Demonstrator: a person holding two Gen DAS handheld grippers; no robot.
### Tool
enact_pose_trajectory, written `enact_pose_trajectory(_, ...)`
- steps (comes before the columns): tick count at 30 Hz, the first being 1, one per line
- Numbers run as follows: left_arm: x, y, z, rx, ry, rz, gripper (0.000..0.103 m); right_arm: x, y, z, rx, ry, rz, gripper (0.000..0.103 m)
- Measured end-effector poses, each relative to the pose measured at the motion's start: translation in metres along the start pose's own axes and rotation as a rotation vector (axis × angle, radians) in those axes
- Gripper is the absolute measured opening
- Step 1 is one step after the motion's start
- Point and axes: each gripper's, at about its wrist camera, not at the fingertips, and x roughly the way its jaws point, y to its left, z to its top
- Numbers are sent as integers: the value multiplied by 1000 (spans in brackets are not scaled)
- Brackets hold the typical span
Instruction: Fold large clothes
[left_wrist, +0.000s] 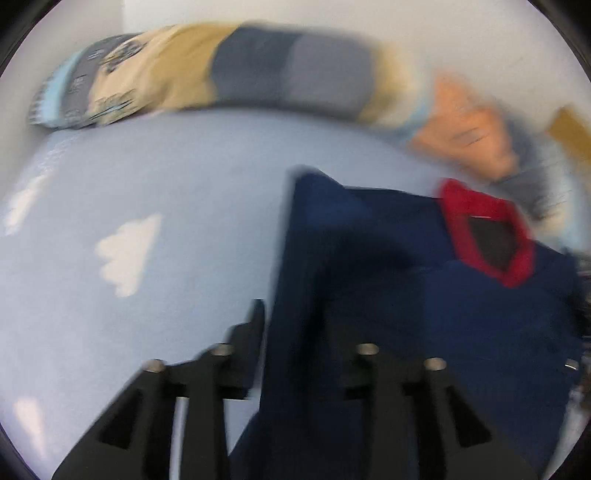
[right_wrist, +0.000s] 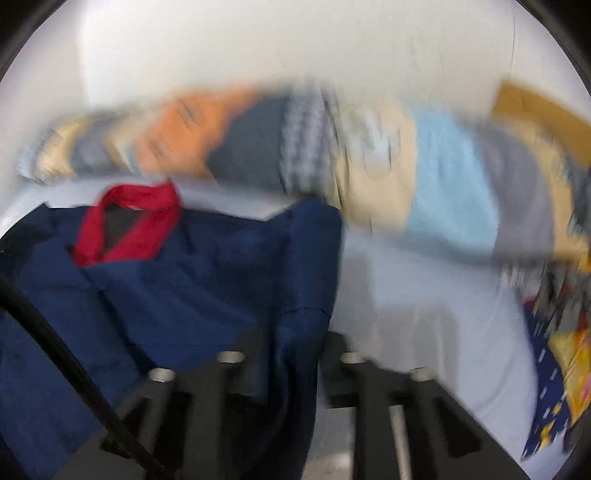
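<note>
Left wrist view: my left tool (left_wrist: 295, 325) pinching navy garment (left_wrist: 406, 295) edge; right tool (right_wrist: 295, 350) gripping it too, over bed (left_wrist: 166, 184)

The left gripper (left_wrist: 291, 332) has navy cloth between its fingers; it seems pinched, but blur hides the contact. The navy garment (left_wrist: 388, 288), with red collar (left_wrist: 484, 240), lies on the pale blue sheet (left_wrist: 166, 184).

The navy cloth garment with a red knit collar (left_wrist: 424, 295) looks soft and matt. The pale blue cloud-printed bedsheet (left_wrist: 147, 184) is smooth cotton-like fabric. Black tongs (left_wrist: 295, 321) look matt plastic.
</note>
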Motion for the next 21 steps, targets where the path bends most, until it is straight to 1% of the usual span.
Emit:
enact_pose_trajectory(1,8,6,-4,4,2,50,33,18,-8,-8,26,66,-53,42)
enact_pose_trajectory(2,10,16,-8,-4,3,30,37,20,-14,-13,45,66,-49,42)
enact_pose_trajectory(3,8,23,-11,-13,-1,12,41,15,-25,-18,86,47,-23,43)
enact_pose_trajectory(4,1,34,-15,-27,-20,-8,41,9,-33,-20,112,33,-28,44)
enact_pose_trajectory(5,-7,42,-19,-31,-41,-10,41,-6,-39,-23,131,-6,-49,45)
enact_pose_trajectory(6,-19,49,-23,-31,-82,-18,41,-27,-36,-26,114,-74,-30,46)
enact_pose_trajectory(7,-32,52,-29,-16,-114,-38,41,-43,-28,-30,86,-115,16,46)
enact_pose_trajectory(8,-41,51,-36,0,-121,-65,41,-50,-19,-33,67,-122,58,45)
enact_pose_trajectory(9,-49,48,-44,20,-128,-111,41,-57,-8,-36,50,-123,102,45)
enact_pose_trajectory(10,-56,41,-55,49,-132,-159,41,-64,12,-44,21,-122,176,45)
enact_pose_trajectory(12,-57,27,-75,102,-108,-192,48,-63,34,-54,-5,-85,248,45)
enact_pose_trajectory(13,-48,20,-84,123,-67,-181,48,-55,46,-60,-16,-41,253,45)
enact_pose_trajectory(14,-30,18,-91,127,5,-122,48,-34,55,-68,-34,61,191,44)
enact_pose_trajectory(15,-18,19,-96,111,55,-83,52,-20,56,-74,-30,127,161,45)
enact_pose_trajectory(16,-12,28,-101,39,83,-87,52,-10,50,-80,17,165,180,45)
enact_pose_trajectory(17,-17,32,-103,7,77,-97,52,-17,41,-81,92,149,190,45)
enact_pose_trajectory(18,-29,34,-106,-11,67,-110,51,-33,36,-82,136,133,186,44)
enact_pose_trajectory(19,-49,34,-111,-6,38,-133,51,-44,34,-82,145,108,194,45)
enact_pose_trajectory(20,-61,33,-115,2,20,-147,51,-64,36,-86,146,68,210,46)
enact_pose_trajectory(21,-79,32,-123,17,-9,-164,51,-77,40,-91,137,54,220,52)
